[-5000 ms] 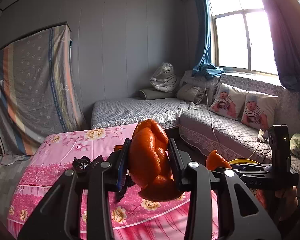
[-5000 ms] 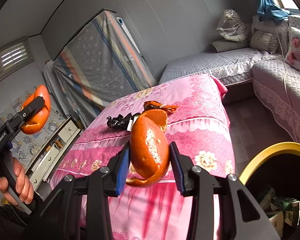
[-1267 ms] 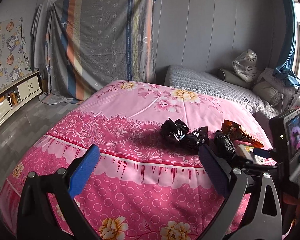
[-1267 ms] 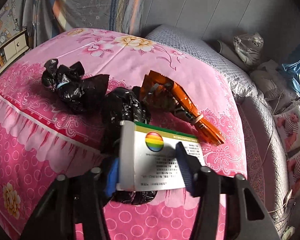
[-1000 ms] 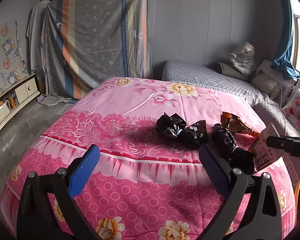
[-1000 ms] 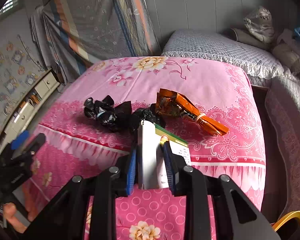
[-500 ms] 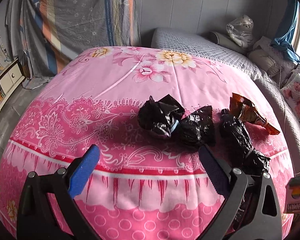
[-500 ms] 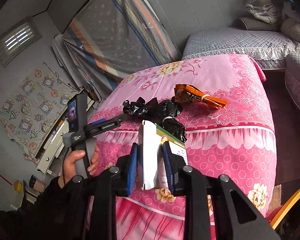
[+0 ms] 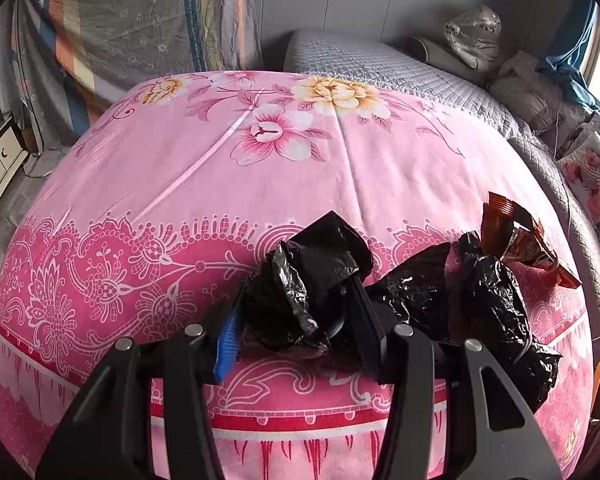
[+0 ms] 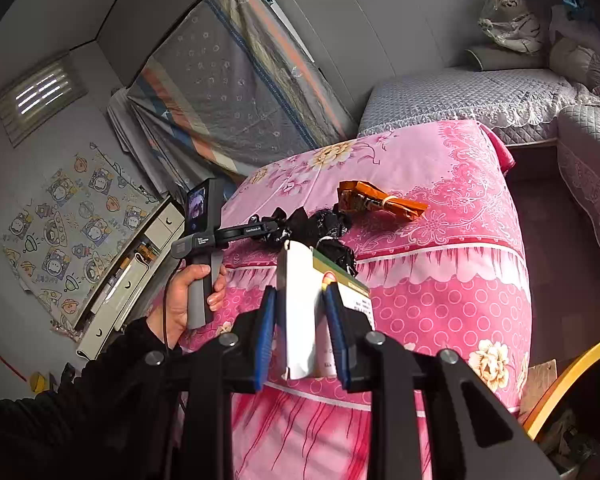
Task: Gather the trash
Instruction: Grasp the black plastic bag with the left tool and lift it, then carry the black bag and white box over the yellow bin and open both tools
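Black bag (image 9: pixel 300 280) in downward-tilted left gripper (image 9: pixel 296 332)

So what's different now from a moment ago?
The left gripper came down to the bed and its jaws have just been closing around a crumpled black bag. The right gripper carried its white box away toward the yellow bin. The orange wrapper stayed put.

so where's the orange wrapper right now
In the left wrist view the orange wrapper lies on the pink bedspread at the right, touching the far end of the black bags; neither claw is on it.
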A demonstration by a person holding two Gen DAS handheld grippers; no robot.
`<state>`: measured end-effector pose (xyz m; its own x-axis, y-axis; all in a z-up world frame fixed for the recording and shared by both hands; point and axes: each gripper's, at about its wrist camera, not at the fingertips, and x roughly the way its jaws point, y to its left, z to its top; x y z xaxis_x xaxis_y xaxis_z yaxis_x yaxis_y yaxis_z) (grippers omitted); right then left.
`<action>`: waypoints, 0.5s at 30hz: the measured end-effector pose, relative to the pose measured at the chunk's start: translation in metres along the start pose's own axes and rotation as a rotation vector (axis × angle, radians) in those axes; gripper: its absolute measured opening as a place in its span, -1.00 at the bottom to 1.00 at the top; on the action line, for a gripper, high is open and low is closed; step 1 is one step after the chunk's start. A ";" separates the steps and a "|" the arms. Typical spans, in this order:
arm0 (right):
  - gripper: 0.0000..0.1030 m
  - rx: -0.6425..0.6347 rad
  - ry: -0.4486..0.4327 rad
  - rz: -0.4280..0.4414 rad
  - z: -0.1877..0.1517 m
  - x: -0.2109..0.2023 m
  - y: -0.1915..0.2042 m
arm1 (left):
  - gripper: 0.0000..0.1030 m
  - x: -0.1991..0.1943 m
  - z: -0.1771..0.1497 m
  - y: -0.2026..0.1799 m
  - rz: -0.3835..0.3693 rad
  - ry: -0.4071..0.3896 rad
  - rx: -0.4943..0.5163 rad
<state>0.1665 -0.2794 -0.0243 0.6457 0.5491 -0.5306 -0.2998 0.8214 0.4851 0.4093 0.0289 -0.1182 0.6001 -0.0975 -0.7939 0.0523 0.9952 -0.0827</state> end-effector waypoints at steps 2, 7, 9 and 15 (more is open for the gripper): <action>-0.54 -0.003 -0.005 0.002 -0.001 -0.002 0.002 | -0.29 -0.007 -0.003 0.000 0.005 -0.021 0.008; -0.54 -0.015 -0.011 0.004 -0.001 -0.005 0.009 | -0.36 -0.039 -0.007 0.008 -0.031 -0.078 -0.019; -0.54 -0.018 -0.012 0.007 -0.003 -0.007 0.011 | -0.36 -0.058 -0.010 0.014 -0.049 -0.111 -0.034; -0.54 -0.007 0.005 0.070 -0.013 -0.013 0.019 | -0.36 -0.127 -0.035 0.024 -0.094 -0.227 -0.048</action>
<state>0.1436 -0.2685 -0.0168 0.6196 0.6059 -0.4990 -0.3492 0.7821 0.5161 0.3062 0.0647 -0.0402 0.7587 -0.1796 -0.6262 0.0814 0.9799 -0.1824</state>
